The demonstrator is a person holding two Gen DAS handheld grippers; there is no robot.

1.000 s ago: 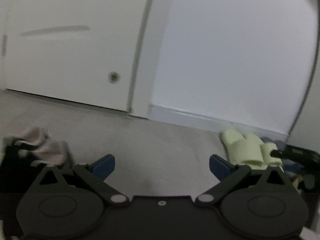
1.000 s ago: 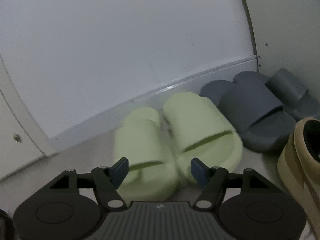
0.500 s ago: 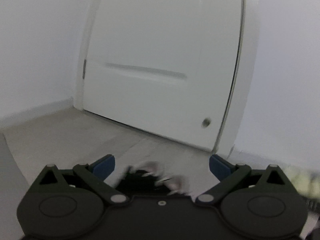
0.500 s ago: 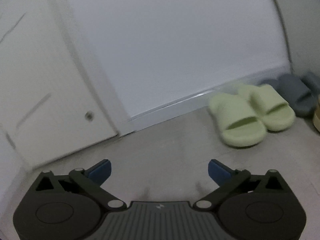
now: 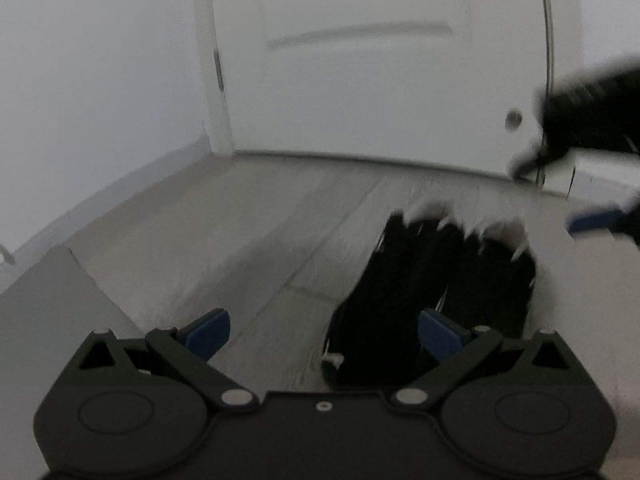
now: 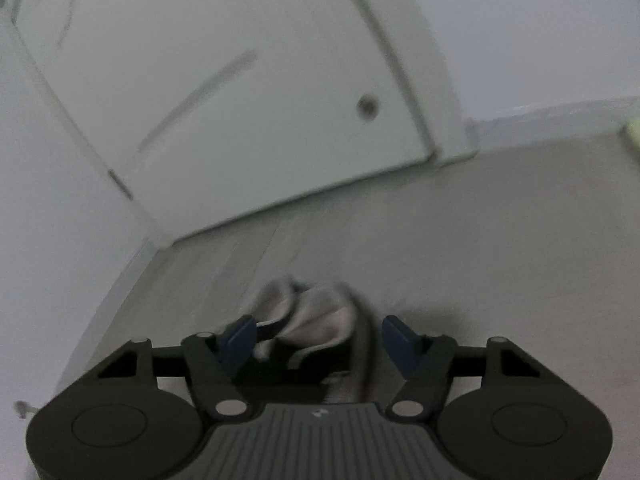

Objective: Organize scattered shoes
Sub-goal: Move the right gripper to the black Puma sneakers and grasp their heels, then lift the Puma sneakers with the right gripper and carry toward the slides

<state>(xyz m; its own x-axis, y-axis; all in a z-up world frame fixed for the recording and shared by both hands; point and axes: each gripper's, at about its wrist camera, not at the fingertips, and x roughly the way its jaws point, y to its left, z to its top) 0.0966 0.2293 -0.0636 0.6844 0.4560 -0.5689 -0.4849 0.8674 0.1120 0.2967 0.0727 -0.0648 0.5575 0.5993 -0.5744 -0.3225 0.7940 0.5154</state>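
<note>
Two tongs stand apart over the grey floor (image 5: 200, 240). Left tongs (image 5: 324, 330) gape empty, a black shoe with a pale lining (image 5: 436, 280) near their right finger. Right tongs (image 6: 318, 338), just been closing, straddle that shoe without pressing it.

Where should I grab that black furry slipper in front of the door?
Probably by the pale lining edge at its opening, coming down from above. In the right wrist view the slipper lies on the floor just beyond the open right gripper, the raised edge facing it. The picture is blurred, so the exact edge is unsure.
</note>
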